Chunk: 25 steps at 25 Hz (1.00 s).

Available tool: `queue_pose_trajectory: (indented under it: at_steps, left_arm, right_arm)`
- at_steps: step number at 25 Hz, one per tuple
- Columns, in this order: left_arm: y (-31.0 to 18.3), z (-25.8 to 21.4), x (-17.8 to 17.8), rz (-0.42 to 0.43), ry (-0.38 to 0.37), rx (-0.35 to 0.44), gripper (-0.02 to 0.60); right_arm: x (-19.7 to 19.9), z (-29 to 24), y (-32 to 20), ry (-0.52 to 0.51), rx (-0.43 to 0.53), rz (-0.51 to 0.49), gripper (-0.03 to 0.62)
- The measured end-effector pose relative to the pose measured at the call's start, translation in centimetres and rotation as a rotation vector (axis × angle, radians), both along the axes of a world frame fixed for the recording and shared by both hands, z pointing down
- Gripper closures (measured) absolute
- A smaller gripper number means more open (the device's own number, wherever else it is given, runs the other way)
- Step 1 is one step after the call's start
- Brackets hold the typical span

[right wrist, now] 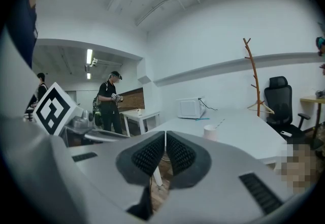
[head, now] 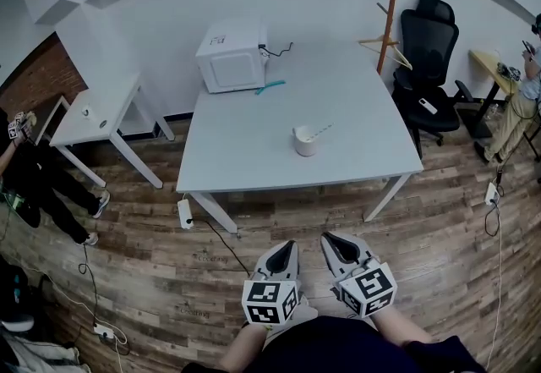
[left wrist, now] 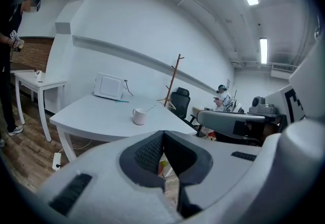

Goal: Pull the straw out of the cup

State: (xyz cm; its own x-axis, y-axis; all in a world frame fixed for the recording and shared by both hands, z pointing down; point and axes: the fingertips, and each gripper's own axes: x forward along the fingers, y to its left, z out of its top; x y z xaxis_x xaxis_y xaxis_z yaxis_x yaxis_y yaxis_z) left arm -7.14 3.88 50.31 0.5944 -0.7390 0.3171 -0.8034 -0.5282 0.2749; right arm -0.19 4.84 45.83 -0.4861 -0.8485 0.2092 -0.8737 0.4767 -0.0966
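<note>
A white cup [head: 305,141] stands near the middle of the white table [head: 245,164], with a thin pale straw [head: 321,132] leaning out of it toward the right. The cup [left wrist: 139,116] also shows in the left gripper view, and the cup [right wrist: 209,132] appears far off in the right gripper view. My left gripper [head: 288,248] and right gripper [head: 330,242] are held low over the wooden floor, well short of the table's near edge. Both are shut, pads together, with nothing between them.
A white microwave [head: 233,56] sits at the table's back left with a teal item [head: 270,87] beside it. A black office chair [head: 427,63] and a wooden coat stand [head: 390,3] are at the right. A small side table [head: 93,113] and people stand at the left; cables and a power strip [head: 184,212] lie on the floor.
</note>
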Motion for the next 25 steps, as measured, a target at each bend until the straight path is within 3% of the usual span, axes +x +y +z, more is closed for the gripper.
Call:
queue_pose_trajectory:
  at_steps: [13,25]
  left_arm:
    - [-5.6,0.6,-0.8,0.050,-0.004,-0.002,0.565]
    - [-8.9,0.5,-0.4,0.059,0.008,-0.008,0.565]
  right_arm:
    - [-1.1,0.3,-5.9,-0.004,0.011,0.036,0.563]
    - [0.1,0.7,-8.2,0.008,-0.009,0.067,0.563]
